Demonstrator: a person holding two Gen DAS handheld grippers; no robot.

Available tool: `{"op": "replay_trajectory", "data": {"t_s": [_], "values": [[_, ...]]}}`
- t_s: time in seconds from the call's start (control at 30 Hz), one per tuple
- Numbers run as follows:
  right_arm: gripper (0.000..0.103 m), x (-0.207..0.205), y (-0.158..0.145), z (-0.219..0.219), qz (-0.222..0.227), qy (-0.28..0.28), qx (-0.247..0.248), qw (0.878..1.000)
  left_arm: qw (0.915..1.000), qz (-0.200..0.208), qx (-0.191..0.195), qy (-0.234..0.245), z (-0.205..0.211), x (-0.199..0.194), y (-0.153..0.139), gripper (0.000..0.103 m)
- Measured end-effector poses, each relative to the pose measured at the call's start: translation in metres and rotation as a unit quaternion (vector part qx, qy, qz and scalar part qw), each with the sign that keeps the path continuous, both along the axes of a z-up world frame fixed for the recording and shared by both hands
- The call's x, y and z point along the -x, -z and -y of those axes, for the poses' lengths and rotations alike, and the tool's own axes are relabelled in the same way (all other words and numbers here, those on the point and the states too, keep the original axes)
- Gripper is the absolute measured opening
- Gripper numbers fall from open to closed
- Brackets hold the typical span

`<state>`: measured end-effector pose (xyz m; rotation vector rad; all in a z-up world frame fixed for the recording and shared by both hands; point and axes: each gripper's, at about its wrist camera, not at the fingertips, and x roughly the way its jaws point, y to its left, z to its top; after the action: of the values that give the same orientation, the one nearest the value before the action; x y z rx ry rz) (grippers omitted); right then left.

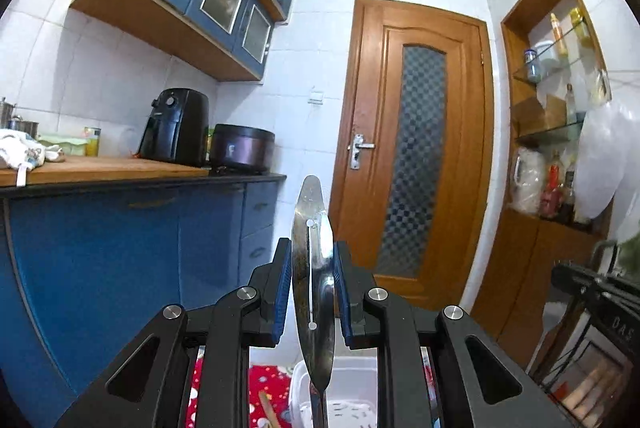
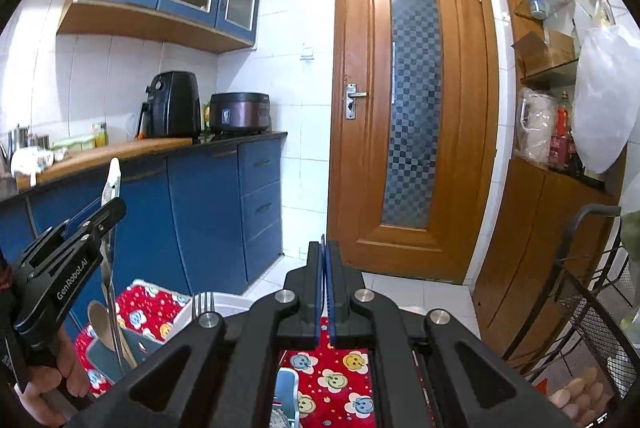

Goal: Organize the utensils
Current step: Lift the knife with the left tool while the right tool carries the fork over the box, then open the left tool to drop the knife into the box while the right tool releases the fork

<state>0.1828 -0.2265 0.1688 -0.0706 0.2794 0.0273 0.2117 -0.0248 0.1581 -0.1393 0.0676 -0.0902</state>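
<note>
A shiny metal spatula [image 1: 313,268] stands almost straight up between the blue pads of the left gripper [image 1: 310,264], which pinches it near its wide end, with the thin handle pointing down. The left wrist view shows the slot in the blade up close. The right wrist view shows the same spatula [image 2: 109,228] from the side, sticking out above and below the left gripper [image 2: 105,216], and a hand [image 2: 52,388] around the grip below it. The right gripper [image 2: 325,280] has its two pads pressed together with nothing between them. Below the grippers is a red cloth [image 2: 340,372] with smiley flowers on it. On the cloth is a white tub [image 1: 352,384]; the left view looks down into it, but what lies inside is too hard to make out. Only the right view shows a fork [image 2: 203,304] standing with its prongs up at the rim of the tub, and a wooden spoon [image 2: 105,328] standing in a grey holder [image 2: 120,352] just beside it. Farther back are a blue counter [image 2: 208,196], a black air fryer [image 2: 173,104], and a wooden door [image 2: 412,100].
</note>
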Motion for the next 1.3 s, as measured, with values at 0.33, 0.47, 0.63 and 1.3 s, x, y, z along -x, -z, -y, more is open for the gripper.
{"op": "replay_trajectory", "data": {"t_s": [0.33, 0.47, 0.63, 1.3], "values": [[0.004, -0.005, 0.029, -0.009, -0.051, -0.025, 0.007, 0.998, 0.9999, -0.012, -0.005, -0.006, -0.001, 0.004, 0.027, 0.021], [0.004, -0.005, 0.038, -0.010, -0.070, -0.035, -0.004, 0.997, 0.9997, -0.017, -0.019, -0.005, 0.002, 0.008, 0.035, 0.021], [0.004, -0.001, 0.039, -0.008, -0.080, -0.046, -0.024, 0.995, 0.9994, -0.023, -0.027, -0.003, 0.004, 0.014, 0.042, 0.021], [0.035, 0.034, 0.024, 0.006, -0.076, -0.079, -0.106, 0.988, 0.9969, -0.070, -0.025, 0.026, -0.004, 0.041, 0.047, 0.036]]}}
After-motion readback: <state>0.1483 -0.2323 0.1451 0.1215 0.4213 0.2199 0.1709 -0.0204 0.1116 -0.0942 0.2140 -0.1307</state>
